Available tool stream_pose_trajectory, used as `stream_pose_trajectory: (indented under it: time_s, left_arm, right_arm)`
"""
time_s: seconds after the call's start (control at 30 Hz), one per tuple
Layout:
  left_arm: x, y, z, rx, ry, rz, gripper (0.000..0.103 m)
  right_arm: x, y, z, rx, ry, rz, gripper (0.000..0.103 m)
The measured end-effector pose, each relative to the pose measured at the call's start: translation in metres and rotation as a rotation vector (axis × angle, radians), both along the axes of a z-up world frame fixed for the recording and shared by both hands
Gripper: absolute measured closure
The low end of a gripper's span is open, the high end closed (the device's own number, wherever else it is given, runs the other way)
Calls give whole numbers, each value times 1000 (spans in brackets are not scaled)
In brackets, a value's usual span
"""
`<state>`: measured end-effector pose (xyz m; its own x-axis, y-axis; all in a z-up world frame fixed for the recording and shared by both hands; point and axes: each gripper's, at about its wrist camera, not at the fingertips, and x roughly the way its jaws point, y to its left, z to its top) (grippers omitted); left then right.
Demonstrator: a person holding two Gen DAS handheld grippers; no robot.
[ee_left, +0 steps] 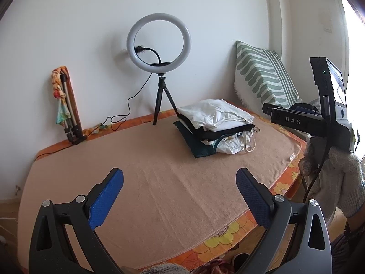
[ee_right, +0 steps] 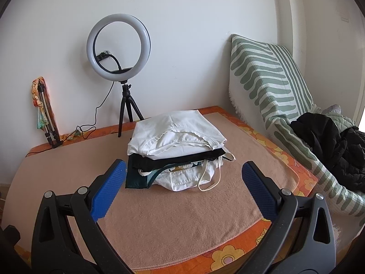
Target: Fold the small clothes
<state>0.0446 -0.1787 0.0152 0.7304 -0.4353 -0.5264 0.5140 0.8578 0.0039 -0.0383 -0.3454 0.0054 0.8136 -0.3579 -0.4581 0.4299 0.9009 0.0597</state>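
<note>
A stack of folded clothes (ee_left: 215, 127) lies on a peach towel (ee_left: 141, 182) at the far right of the table; a white garment is on top, then black, dark green and white pieces. It also shows in the right wrist view (ee_right: 178, 150). My left gripper (ee_left: 180, 178) is open and empty, hovering over the bare towel near the front. My right gripper (ee_right: 183, 170) is open and empty, just in front of the stack. The right gripper's body (ee_left: 328, 105) shows at the right in the left wrist view.
A ring light on a tripod (ee_left: 158, 45) stands at the back by the wall, its cable trailing left. A folded tripod with a scarf (ee_left: 66, 105) leans at the back left. A striped cushion (ee_right: 269, 77) and a black jacket (ee_right: 330, 146) lie to the right.
</note>
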Motion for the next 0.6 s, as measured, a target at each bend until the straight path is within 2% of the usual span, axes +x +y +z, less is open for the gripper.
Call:
stream_pose_trajectory:
  time_s: [0.6]
  left_arm:
    - [0,2,-3,8,-9,23,4]
  right_arm:
    - [-5,-5,-2,17,3,-15,0]
